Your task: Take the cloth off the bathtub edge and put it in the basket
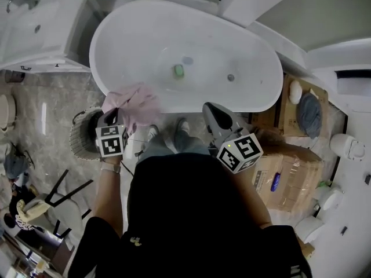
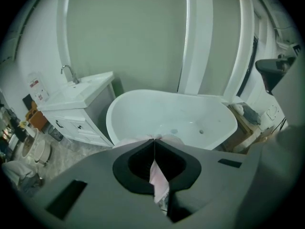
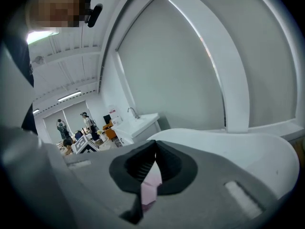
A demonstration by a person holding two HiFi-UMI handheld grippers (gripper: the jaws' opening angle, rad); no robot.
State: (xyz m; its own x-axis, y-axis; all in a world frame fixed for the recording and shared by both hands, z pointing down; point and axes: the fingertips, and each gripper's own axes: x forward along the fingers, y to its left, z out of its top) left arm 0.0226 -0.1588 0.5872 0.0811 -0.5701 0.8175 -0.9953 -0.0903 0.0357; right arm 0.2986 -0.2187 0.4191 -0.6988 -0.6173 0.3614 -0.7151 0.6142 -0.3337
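The pink cloth [image 1: 132, 102] is bunched over the near left edge of the white bathtub [image 1: 98, 57]. My left gripper [image 1: 116, 116] is shut on it. In the left gripper view the jaws meet at the tips [image 2: 154, 138], with a strip of the cloth [image 2: 158, 178] pinched between them. The wicker basket [image 1: 80, 136] stands on the floor just left of that gripper. My right gripper [image 1: 208, 106] hovers shut by the tub's front rim, apart from the cloth. In the right gripper view its tips [image 3: 155, 143] touch, and a pink patch shows in the slit below them.
A white vanity with a sink [image 1: 40, 28] stands left of the tub. A small green object [image 1: 179, 70] lies in the tub. Cardboard boxes [image 1: 290, 167] sit to the right. A black-legged stool [image 1: 64, 196] is at the lower left. People stand far off [image 3: 86, 123].
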